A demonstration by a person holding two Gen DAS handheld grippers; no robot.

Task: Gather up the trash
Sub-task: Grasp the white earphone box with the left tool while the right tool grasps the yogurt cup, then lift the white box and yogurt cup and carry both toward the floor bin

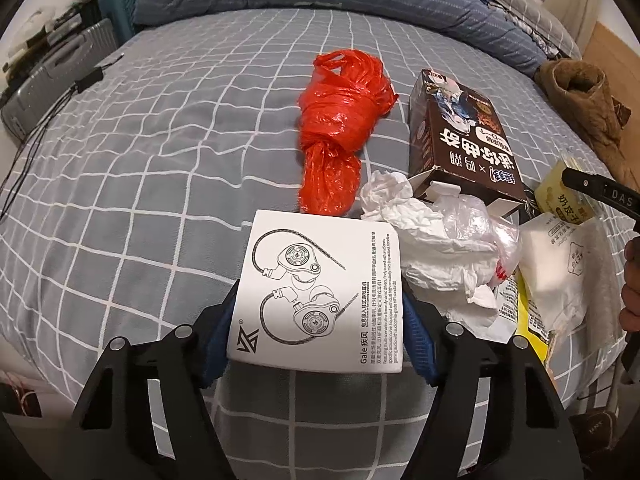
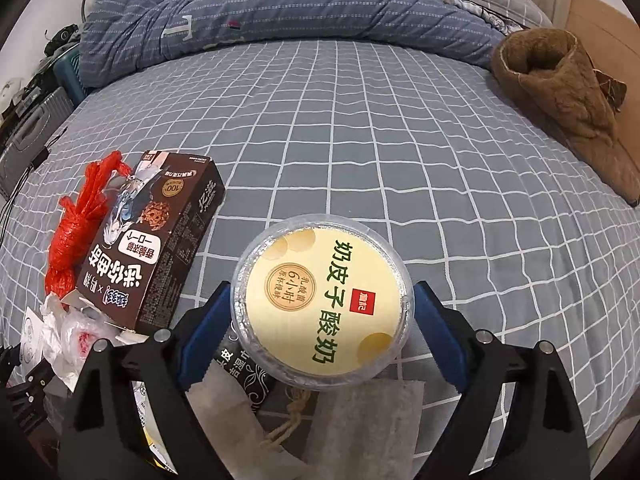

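where the grey bedsheet (image 2: pixel 360 128) with its white grid lines covers the whole mattress, the trash lies in a loose heap near the front edge. a blue striped quilt (image 2: pixel 248 12) is bunched along the far side of the bed, and a brown fleece garment (image 2: pixel 568 104) lies crumpled by the right edge, next to a wooden panel. off the left side of the bed stand a grey suitcase (image 1: pixel 60 68) and cluttered shelves, with thin black cables trailing over the sheet.

the left gripper (image 1: pixel 316 312) has its blue pads against both sides of a white earphone box (image 1: pixel 316 292), clamped on it; the box sits on the sheet at the near left of the heap. the right gripper (image 2: pixel 324 312) brackets a round yoghurt cup (image 2: pixel 324 300) with a yellow lid; its left pad touches the rim, while the right pad stands just beside it, so i cannot tell whether the grip is firm. the cup rests on a grey pouch and dark wrappers.

beyond them lie a knotted red plastic bag (image 1: pixel 340 120), a brown cookie box (image 1: pixel 460 132) with its flap open, and crumpled white tissue (image 1: pixel 432 236) touching that box.
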